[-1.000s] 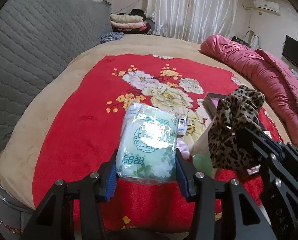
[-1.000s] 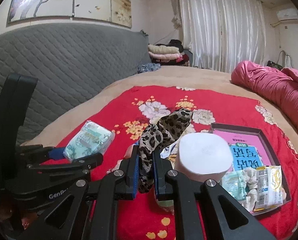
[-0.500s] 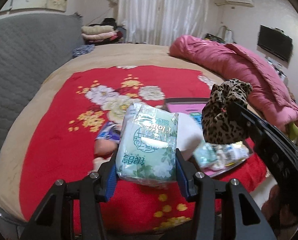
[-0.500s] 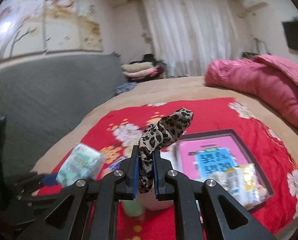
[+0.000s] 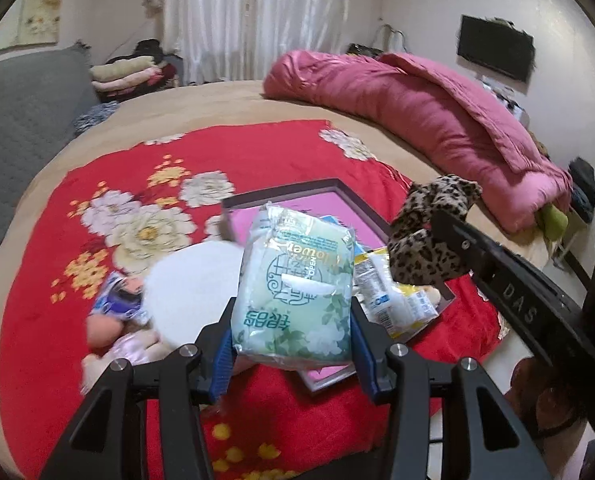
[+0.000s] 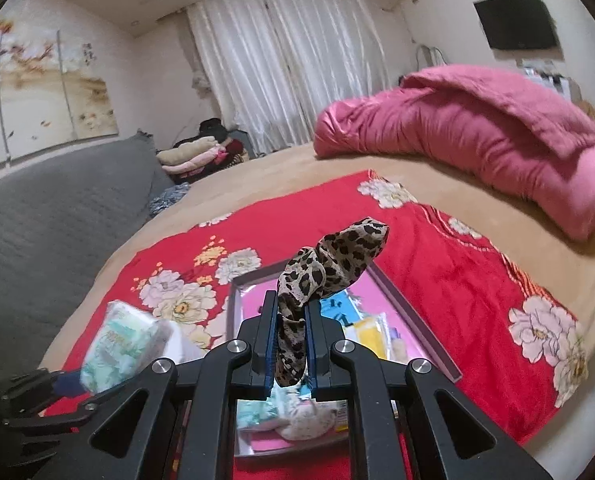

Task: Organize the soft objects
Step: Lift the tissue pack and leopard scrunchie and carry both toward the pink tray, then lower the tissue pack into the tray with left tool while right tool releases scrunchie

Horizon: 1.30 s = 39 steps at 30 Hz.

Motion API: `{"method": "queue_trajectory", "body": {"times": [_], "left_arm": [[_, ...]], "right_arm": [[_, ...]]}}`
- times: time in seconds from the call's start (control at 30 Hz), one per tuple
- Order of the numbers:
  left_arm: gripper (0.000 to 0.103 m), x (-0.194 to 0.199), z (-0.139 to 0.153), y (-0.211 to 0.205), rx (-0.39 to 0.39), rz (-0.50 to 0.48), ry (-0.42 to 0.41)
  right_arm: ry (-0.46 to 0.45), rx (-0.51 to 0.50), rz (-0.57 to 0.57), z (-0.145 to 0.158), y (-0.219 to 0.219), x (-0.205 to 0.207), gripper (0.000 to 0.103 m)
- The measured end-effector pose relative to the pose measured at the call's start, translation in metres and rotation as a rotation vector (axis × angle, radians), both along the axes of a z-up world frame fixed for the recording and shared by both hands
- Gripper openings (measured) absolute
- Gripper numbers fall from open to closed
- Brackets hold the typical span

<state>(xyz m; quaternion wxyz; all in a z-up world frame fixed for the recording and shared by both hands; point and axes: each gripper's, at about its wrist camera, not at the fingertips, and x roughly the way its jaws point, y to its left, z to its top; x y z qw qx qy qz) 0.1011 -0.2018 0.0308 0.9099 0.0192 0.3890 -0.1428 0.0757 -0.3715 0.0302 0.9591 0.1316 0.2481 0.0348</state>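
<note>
My left gripper [image 5: 293, 344] is shut on a pale green tissue pack [image 5: 297, 284] and holds it above the near edge of a dark-framed pink tray [image 5: 289, 196] on the red floral blanket [image 5: 57, 320]. My right gripper [image 6: 290, 344] is shut on a leopard-print scrunchie [image 6: 329, 264] and holds it over the same tray [image 6: 409, 312]. The scrunchie also shows in the left wrist view [image 5: 429, 236], and the tissue pack in the right wrist view [image 6: 117, 344]. Small packets [image 5: 393, 300] lie in the tray.
A white paper roll [image 5: 193, 280] and a small doll [image 5: 113, 332] lie on the blanket left of the tray. A pink duvet [image 5: 417, 108] lies along the bed's far right. A grey padded headboard [image 6: 37, 220] is at the left.
Both grippers have swung to the right and moved over the tray, each still holding its object. The tray now sits directly beneath them.
</note>
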Motion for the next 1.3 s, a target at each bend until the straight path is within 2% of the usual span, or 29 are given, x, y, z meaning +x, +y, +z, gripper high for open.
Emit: {"method": "queue_trajectory", "body": {"times": [0.27,0.43,0.67,0.8,0.97,1.0,1.03,1.07,1.3], "left_arm": [[0.05,0.035,-0.022,-0.032,0.027,-0.029,0.066],[0.05,0.038,-0.033,-0.037,0.044,-0.047,0.087],[0.05,0.039,-0.047,-0.049,0.073,-0.077,0.112],[0.05,0.042,-0.058,-0.056,0.095,-0.09,0.137],[0.05,0.05,-0.071,-0.058,0.109,-0.079,0.174],[0.05,0.05,-0.072,-0.059,0.111,-0.082,0.18],[0.05,0.052,-0.074,-0.059,0.113,-0.081,0.187],[0.05,0.053,-0.077,-0.06,0.114,-0.08,0.198],[0.05,0.055,-0.085,-0.064,0.121,-0.086,0.216]], "right_arm": [[0.087,-0.024,0.076,-0.026,-0.008,0.021,0.013],[0.161,-0.042,0.121,-0.051,-0.008,0.033,0.013],[0.232,-0.12,0.081,-0.077,-0.015,0.041,0.013],[0.258,-0.119,0.051,-0.085,-0.023,0.043,0.013],[0.262,-0.11,0.01,-0.085,-0.032,0.041,0.022],[0.256,-0.099,0.003,-0.083,-0.035,0.04,0.027],[0.248,-0.09,-0.011,-0.082,-0.038,0.039,0.036],[0.239,-0.078,-0.021,-0.08,-0.041,0.037,0.039],[0.254,-0.057,-0.06,-0.082,-0.048,0.035,0.041]]}}
